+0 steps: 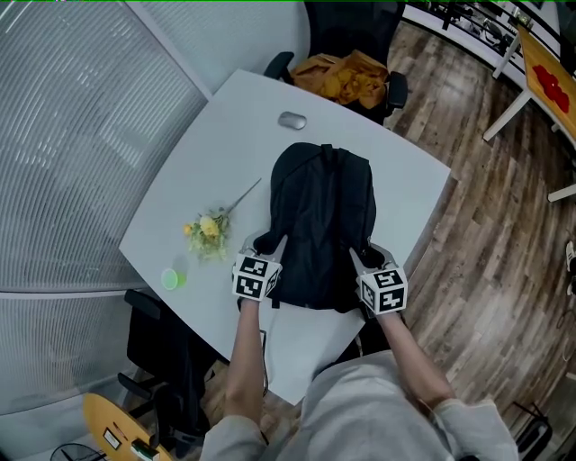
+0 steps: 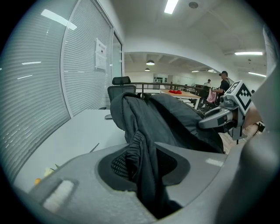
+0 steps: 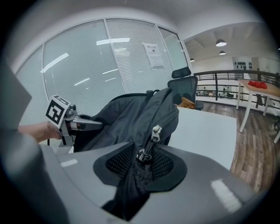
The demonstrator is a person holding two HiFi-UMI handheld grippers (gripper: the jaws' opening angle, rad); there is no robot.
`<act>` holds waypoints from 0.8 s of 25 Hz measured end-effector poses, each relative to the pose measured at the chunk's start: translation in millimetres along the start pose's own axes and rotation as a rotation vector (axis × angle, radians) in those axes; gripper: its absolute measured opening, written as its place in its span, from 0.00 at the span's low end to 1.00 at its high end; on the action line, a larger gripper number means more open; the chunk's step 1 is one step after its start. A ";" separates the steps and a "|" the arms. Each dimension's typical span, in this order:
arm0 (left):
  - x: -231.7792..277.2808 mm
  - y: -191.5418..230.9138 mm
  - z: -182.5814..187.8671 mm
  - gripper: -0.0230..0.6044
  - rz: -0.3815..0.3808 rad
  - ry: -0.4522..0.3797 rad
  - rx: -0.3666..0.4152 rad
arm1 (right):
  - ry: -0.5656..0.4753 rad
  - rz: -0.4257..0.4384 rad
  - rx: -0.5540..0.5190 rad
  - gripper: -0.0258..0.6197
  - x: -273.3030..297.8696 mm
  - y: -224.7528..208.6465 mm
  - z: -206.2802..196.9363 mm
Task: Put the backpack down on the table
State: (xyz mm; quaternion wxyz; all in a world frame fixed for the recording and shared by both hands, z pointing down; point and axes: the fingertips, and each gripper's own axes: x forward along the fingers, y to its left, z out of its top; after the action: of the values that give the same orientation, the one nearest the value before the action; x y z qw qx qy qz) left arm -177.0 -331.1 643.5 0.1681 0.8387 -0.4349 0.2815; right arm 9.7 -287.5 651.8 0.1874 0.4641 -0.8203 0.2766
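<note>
Backpack (image 1: 322,225) is held flat over the near half of the table (image 1: 225,117), pinched at both sides so it is kept level: side fabric (image 2: 141,153) clamped in the left gripper (image 1: 270,245), zipper seam (image 3: 151,140) in the right gripper (image 1: 362,259).

A yellow flower (image 1: 209,227) lies near a small round green object (image 1: 170,278), with a grey mouse (image 1: 292,120) well apart from both. An office chair (image 1: 351,27) holds crumpled orange cloth (image 1: 346,76). Blinds (image 1: 72,135) line the glass wall, which carries a paper notice (image 2: 101,54). Wood planks cover the floor (image 1: 504,252).
</note>
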 end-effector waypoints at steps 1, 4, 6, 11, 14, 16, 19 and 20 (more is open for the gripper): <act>2.4 0.4 0.0 0.20 0.000 0.002 -0.002 | 0.001 0.000 0.001 0.20 1.4 -2.0 0.1; 11.0 2.0 0.8 0.20 -0.002 0.010 -0.006 | 0.006 0.000 0.001 0.20 6.0 -9.0 2.0; 16.8 3.3 0.7 0.20 -0.003 0.016 -0.009 | 0.010 0.001 -0.001 0.19 9.2 -13.7 2.8; 30.8 8.0 1.3 0.20 0.001 0.037 -0.002 | 0.023 0.000 0.005 0.20 19.5 -25.0 4.9; 38.3 10.3 2.1 0.20 0.001 0.051 0.003 | 0.028 -0.002 0.008 0.20 25.2 -30.8 5.9; 42.7 12.7 0.3 0.20 -0.001 0.059 0.001 | 0.033 -0.003 0.011 0.20 28.7 -33.6 5.4; 49.0 16.6 -3.6 0.20 -0.003 0.075 -0.003 | 0.040 -0.004 0.018 0.20 33.2 -38.6 3.9; 51.0 17.8 -4.7 0.20 -0.001 0.079 -0.002 | 0.042 -0.004 0.020 0.20 34.3 -40.6 3.3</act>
State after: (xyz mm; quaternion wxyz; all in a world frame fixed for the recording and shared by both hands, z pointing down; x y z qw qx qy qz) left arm -169.5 -371.1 679.4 0.1859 0.8271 -0.4276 0.3138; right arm 27.5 -329.0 680.0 0.2005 0.4618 -0.8125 0.2940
